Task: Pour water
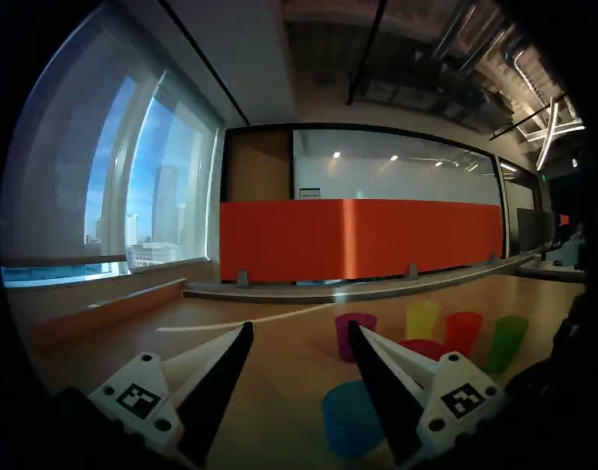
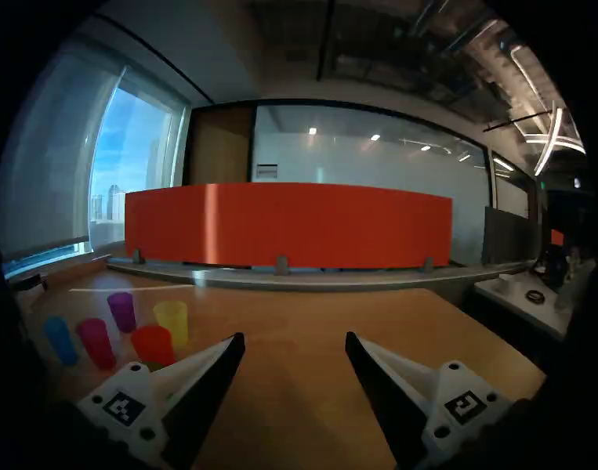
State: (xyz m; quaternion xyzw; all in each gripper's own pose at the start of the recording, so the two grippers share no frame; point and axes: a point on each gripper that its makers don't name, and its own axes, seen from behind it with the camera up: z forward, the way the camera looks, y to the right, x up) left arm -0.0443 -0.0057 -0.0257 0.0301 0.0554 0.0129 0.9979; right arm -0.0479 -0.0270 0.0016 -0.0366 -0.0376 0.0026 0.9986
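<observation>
Cups (image 1: 421,346) together on table (image 1: 295,376)

Six coloured, translucent plastic cups stand upright in a loose cluster on the wooden tabletop (image 1: 283,368). In the left gripper view, the blue cup (image 1: 349,419) is nearest and the purple cup (image 1: 355,335) stands farther back. To the right are the pink cup (image 1: 424,345), yellow cup (image 1: 422,319), red cup (image 1: 462,333) and, rightmost, the green cup (image 1: 506,342). Whether any holds water cannot be told.
</observation>
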